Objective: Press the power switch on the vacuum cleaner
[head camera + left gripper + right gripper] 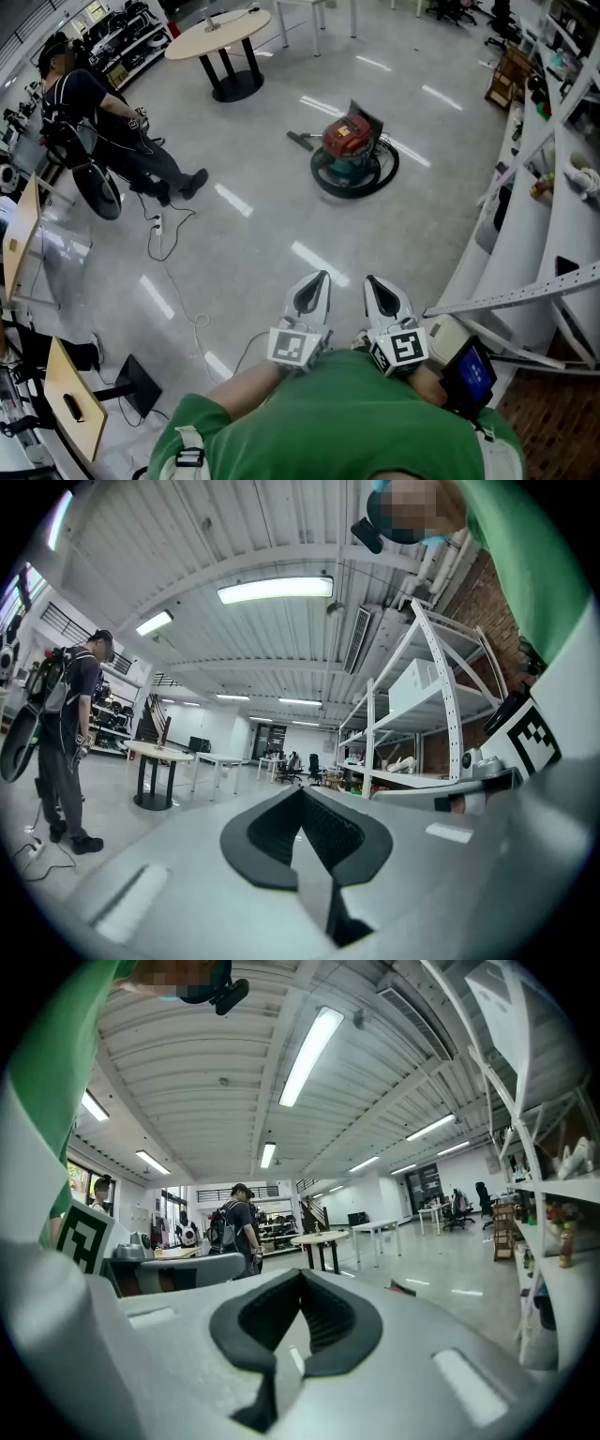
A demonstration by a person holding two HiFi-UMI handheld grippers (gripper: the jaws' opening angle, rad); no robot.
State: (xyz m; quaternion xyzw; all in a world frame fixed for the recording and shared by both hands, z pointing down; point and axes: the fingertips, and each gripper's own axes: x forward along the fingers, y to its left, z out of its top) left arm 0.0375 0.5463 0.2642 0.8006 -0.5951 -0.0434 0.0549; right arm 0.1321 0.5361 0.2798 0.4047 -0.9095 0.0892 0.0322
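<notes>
Floor (262,225) separates vacuum cleaner (352,150) from the closed, empty left claw (312,292) and right claw (382,295); shelving (562,216) stands alongside.

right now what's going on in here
A person in a green shirt holds the left gripper and the right gripper close to the chest, both shut with nothing between the jaws. The vacuum cleaner sits on the floor well ahead of them, untouched, so its switch is not yet pressed. Another person is off to the left.
</notes>
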